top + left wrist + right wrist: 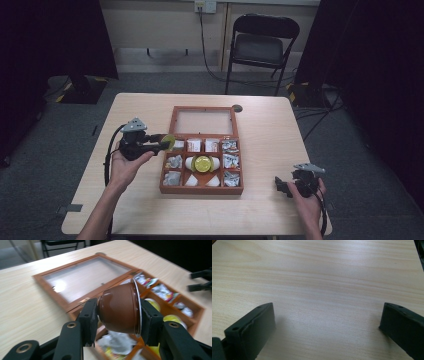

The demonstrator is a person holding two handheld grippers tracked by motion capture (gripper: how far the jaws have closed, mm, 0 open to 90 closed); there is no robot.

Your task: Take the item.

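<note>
A dim room with black curtains and a folding chair (260, 47) surrounds your pale wooden bench (270, 135). On it lies a wooden box (201, 187) with its glass lid (204, 120) laid flat open behind it. The small wrapped items in its compartments are too blurred to name, and the yellow-topped piece (203, 163) in the middle cell is hard to identify. Your left hand (127, 162) is raised, palm up, at the box's left edge, pointing your left tongs (118, 312) level toward it. They are clamped on a brown pod (118, 308) held sideways above the box's left compartments. Your right hand (307, 197) rests near the bench's right front corner, well apart from the box; your right tongs (327, 322) stand wide apart over bare wood, holding nothing.
</note>
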